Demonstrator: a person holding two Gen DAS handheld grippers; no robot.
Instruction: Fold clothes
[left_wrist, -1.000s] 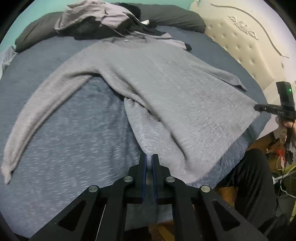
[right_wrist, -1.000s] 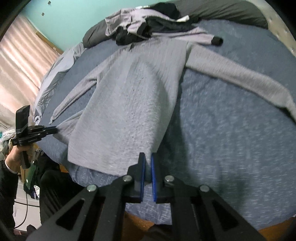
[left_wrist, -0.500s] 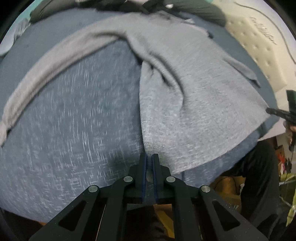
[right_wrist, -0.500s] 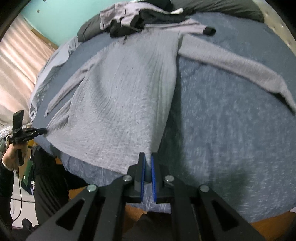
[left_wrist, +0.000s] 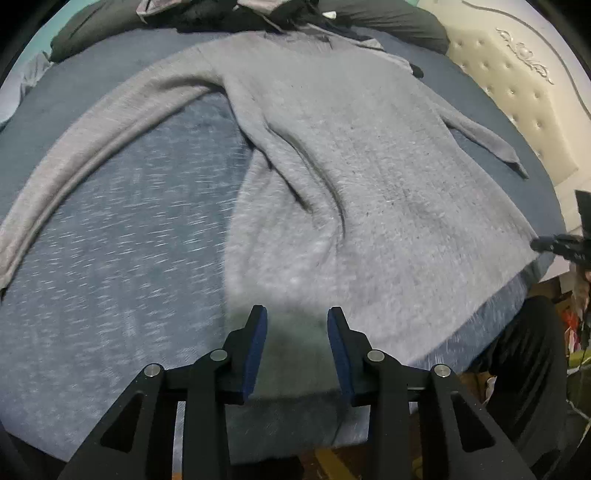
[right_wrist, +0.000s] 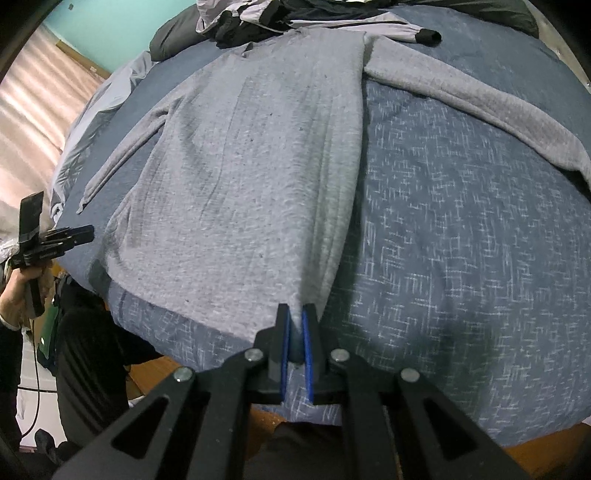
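Observation:
A grey knit sweater (left_wrist: 351, 166) lies spread face down on the blue bed cover (left_wrist: 129, 240), with its hem at the near edge. In the left wrist view my left gripper (left_wrist: 297, 321) stands open over the hem's left corner, and the cloth lies slack between the fingers. My right gripper (right_wrist: 295, 325) is shut on the sweater's (right_wrist: 240, 166) other hem corner, and the side seam runs taut up from it. One sleeve (left_wrist: 92, 140) stretches out left, the other sleeve (right_wrist: 480, 107) out right. Each gripper shows in the other's view: the right gripper (left_wrist: 535, 244) and the left gripper (right_wrist: 90, 232).
A pile of grey and black clothes (right_wrist: 251, 18) and dark pillows (left_wrist: 388, 18) sit at the far end of the bed. A cream tufted headboard (left_wrist: 517, 92) is on the right. The person's black trouser legs (right_wrist: 85, 350) stand at the bed's near edge. Cables hang low (right_wrist: 29, 387).
My left gripper has opened and let go of the hem corner. The sweater body has been drawn flatter and nearer the bed's edge. The right gripper stays shut on its corner.

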